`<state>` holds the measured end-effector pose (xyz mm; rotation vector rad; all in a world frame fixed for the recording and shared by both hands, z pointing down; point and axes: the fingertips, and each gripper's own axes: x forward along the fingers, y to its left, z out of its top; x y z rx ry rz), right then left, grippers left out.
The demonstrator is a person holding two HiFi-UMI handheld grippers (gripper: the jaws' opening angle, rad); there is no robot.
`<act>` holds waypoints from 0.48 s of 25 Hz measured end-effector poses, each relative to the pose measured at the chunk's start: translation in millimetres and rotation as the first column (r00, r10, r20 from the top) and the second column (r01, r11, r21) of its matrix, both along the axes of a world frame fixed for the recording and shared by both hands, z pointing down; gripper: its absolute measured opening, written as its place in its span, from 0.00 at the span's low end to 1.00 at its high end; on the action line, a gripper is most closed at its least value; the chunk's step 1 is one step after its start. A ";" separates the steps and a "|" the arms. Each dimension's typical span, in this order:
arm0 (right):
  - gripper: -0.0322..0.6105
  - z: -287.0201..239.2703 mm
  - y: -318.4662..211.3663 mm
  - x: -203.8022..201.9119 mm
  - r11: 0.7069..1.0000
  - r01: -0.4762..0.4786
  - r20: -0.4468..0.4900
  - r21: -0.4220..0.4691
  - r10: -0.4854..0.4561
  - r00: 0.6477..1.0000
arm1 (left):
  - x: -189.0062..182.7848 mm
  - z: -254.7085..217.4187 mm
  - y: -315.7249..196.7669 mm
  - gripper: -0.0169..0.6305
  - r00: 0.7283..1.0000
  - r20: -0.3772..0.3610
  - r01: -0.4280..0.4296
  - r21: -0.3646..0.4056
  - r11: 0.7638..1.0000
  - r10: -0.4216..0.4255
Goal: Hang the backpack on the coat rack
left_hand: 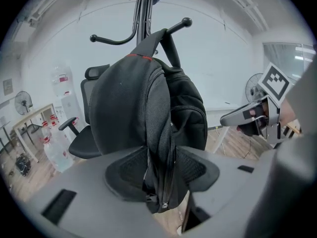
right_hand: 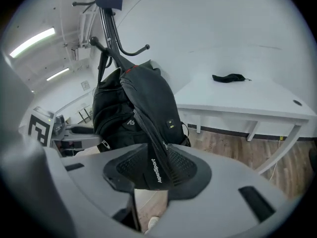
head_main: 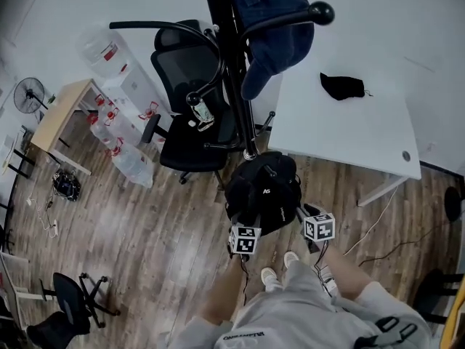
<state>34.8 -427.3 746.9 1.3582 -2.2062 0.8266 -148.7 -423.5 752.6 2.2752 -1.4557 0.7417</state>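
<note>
A black backpack [head_main: 261, 187] hangs by its top loop from a low hook [left_hand: 173, 28] of the black coat rack [head_main: 231, 71]. My left gripper [head_main: 243, 222] is at its near left side and my right gripper [head_main: 300, 214] at its near right side. In the left gripper view the backpack [left_hand: 133, 108] fills the middle, and a zipped edge of it droops between the spread pads of the left gripper [left_hand: 158, 175]. In the right gripper view a strap of the backpack [right_hand: 133, 103] lies loosely between the pads of the right gripper [right_hand: 156, 170]. Both stand open.
A blue jacket [head_main: 272, 20] hangs higher on the rack. A black office chair [head_main: 192, 122] stands left of the pole, and a white table [head_main: 363, 133] with a black pouch [head_main: 342, 86] stands right. Water bottles [head_main: 131, 162] and a wooden side table [head_main: 62, 111] are at left.
</note>
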 end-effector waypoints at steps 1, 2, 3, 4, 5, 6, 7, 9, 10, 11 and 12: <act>0.25 -1.9 3.7 4.5 1.000 -0.011 0.006 0.005 0.011 1.000 | -0.3 -2.0 0.6 0.30 1.000 -0.005 0.005 0.009 1.000 -0.005; 0.25 -4.7 6.9 8.4 1.000 -0.020 0.012 0.012 0.020 1.000 | -1.1 -3.8 1.2 0.30 1.000 -0.013 0.014 0.018 1.000 -0.014; 0.25 -8.3 10.0 11.1 0.999 -0.028 0.021 0.022 0.027 0.999 | -2.4 -5.1 2.3 0.30 0.999 -0.022 0.026 0.025 0.999 -0.026; 0.25 -12.7 13.0 12.5 0.999 -0.034 0.032 0.033 0.033 0.999 | -4.0 -5.8 3.9 0.30 0.999 -0.028 0.040 0.032 0.999 -0.039; 0.25 -17.1 16.1 12.7 0.998 -0.038 0.043 0.045 0.036 0.998 | -5.7 -5.9 6.0 0.30 0.998 -0.031 0.052 0.040 0.998 -0.051; 0.25 -20.9 19.4 11.6 0.998 -0.041 0.053 0.056 0.038 0.998 | -6.6 -6.8 9.0 0.30 0.998 -0.031 0.063 0.049 0.997 -0.062; 0.25 -23.4 22.8 9.7 0.997 -0.041 0.063 0.064 0.037 0.997 | -6.6 -9.5 12.6 0.28 0.997 -0.031 0.071 0.056 0.996 -0.069; 0.25 -25.0 28.6 4.3 0.997 -0.039 0.078 0.071 0.033 0.996 | -4.4 -16.9 19.2 0.27 0.996 -0.035 0.083 0.068 0.994 -0.080; 0.25 -25.2 31.5 1.5 0.997 -0.036 0.083 0.074 0.030 0.996 | -2.8 -19.5 22.1 0.26 0.996 -0.038 0.087 0.075 0.993 -0.084; 0.25 -25.8 34.8 -1.3 0.996 -0.033 0.089 0.080 0.026 0.996 | -0.7 -21.6 25.2 0.25 0.995 -0.042 0.090 0.083 0.993 -0.086; 0.24 -27.2 38.2 -4.3 0.996 -0.029 0.094 0.088 0.021 0.995 | 1.7 -24.2 28.5 0.24 0.995 -0.045 0.090 0.095 0.991 -0.086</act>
